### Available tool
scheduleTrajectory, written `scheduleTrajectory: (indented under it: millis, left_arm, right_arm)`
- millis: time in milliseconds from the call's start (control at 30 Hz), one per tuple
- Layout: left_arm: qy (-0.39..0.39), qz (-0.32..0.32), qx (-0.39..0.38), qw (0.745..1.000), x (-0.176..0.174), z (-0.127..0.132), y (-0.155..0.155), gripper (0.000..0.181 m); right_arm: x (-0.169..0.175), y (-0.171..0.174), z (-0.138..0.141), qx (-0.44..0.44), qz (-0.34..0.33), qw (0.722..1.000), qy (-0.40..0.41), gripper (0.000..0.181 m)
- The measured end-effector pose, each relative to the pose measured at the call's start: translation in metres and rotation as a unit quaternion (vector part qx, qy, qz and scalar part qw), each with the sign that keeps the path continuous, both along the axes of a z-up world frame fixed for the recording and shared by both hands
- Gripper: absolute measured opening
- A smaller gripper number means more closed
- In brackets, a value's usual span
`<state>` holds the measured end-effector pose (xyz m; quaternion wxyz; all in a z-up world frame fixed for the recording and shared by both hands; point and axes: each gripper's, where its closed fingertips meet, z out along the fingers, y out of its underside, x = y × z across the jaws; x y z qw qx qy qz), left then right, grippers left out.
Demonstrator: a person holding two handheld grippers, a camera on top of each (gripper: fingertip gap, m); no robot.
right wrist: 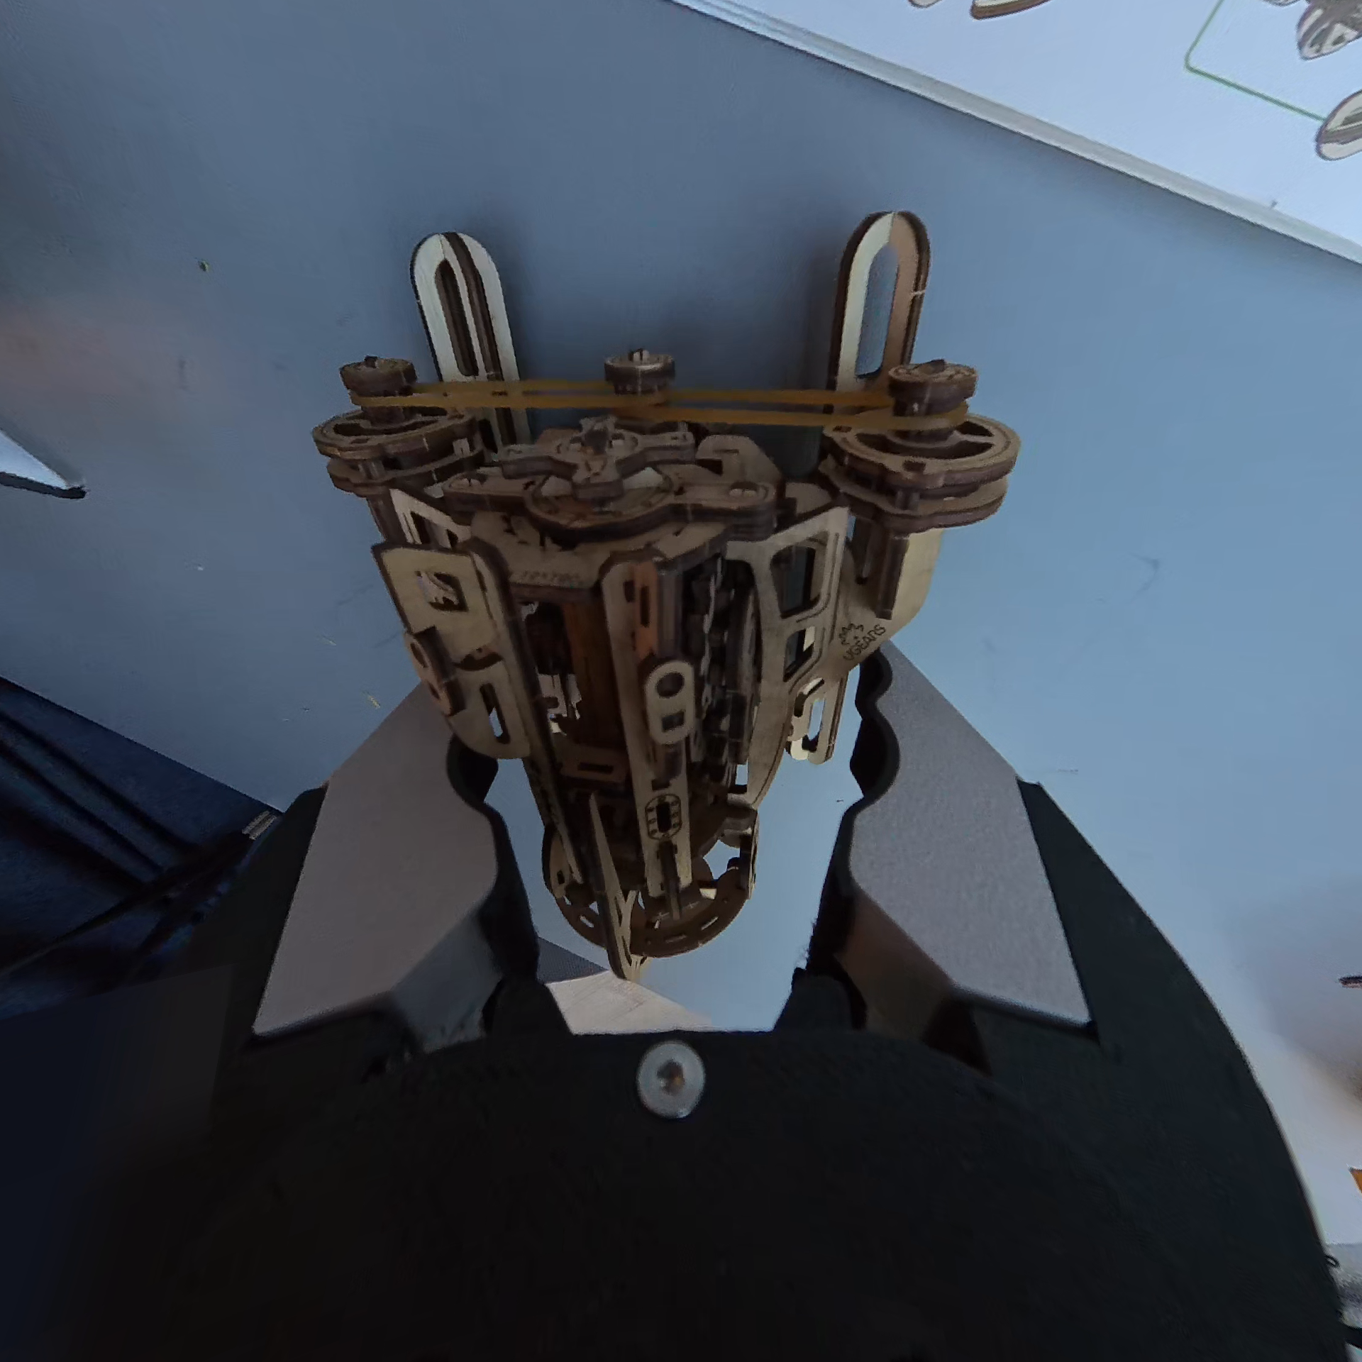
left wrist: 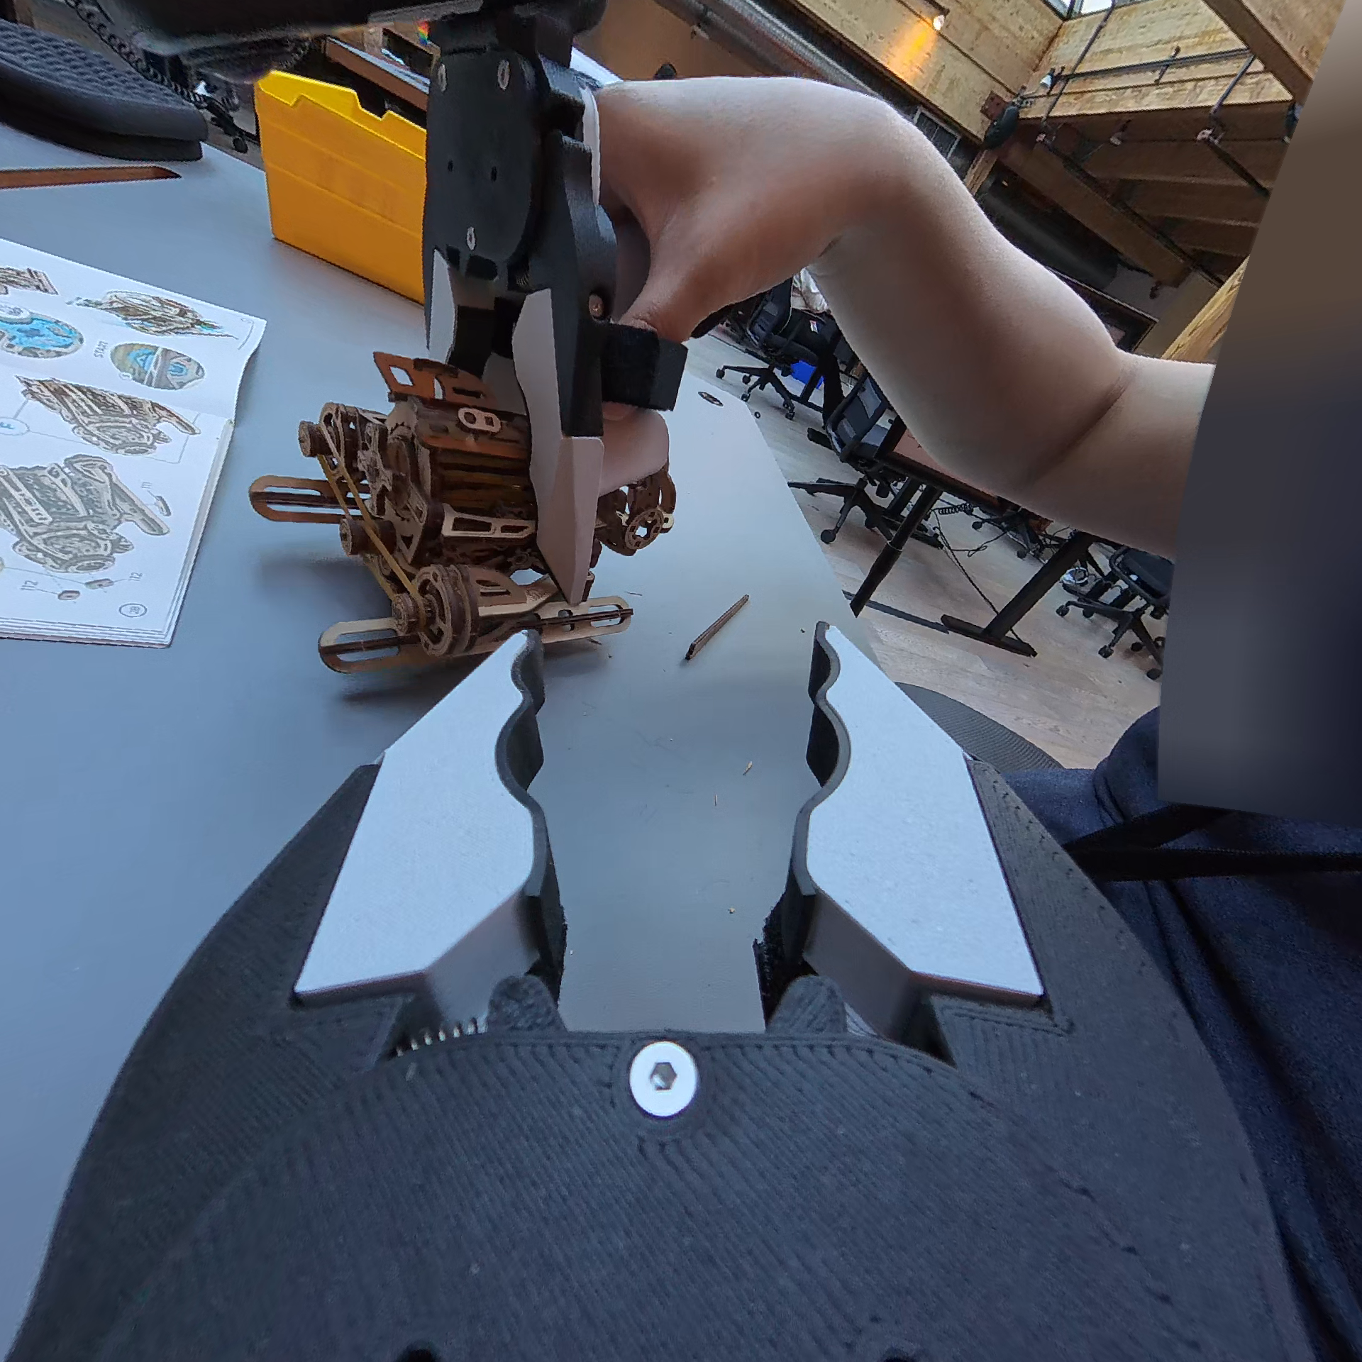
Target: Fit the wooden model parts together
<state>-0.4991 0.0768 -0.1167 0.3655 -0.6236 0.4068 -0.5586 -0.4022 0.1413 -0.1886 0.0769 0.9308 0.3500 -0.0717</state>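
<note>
Laser-cut brown plywood makes up the gear-covered wooden model [right wrist: 648, 648], which sits on the grey table [left wrist: 184, 774] between the spread fingers of my right gripper [right wrist: 663, 707]; whether they press it, I cannot tell. My left gripper [left wrist: 674, 656] hovers nearby, released and empty.

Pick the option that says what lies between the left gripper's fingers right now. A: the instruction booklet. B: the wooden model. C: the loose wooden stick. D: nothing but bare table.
D: the left gripper is open over bare grey table; the wooden model sits farther ahead under the right gripper.
</note>
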Motion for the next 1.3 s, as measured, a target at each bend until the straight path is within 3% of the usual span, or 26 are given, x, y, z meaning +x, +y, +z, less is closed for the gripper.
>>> scheduleTrajectory:
  millis: [433, 1000, 1300]
  left_arm:
    - [-0.002, 0.001, 0.001, 1.000, 0.000, 0.002, 0.000, 0.071]
    - [0.001, -0.001, 0.001, 1.000, 0.001, -0.001, -0.001, 0.072]
    - [-0.001, -0.001, -0.004, 1.000, 0.000, -0.002, 0.000, 0.072]
  right_arm:
    - [0.033, 0.011, 0.015, -0.006, -0.046, 0.999, -0.018, 0.099]
    - [0.191, 0.060, 0.030, -0.016, -0.251, 0.964, -0.084, 0.099]
    - [0.223, 0.076, 0.016, -0.032, -0.315, 0.944, -0.090, 0.099]
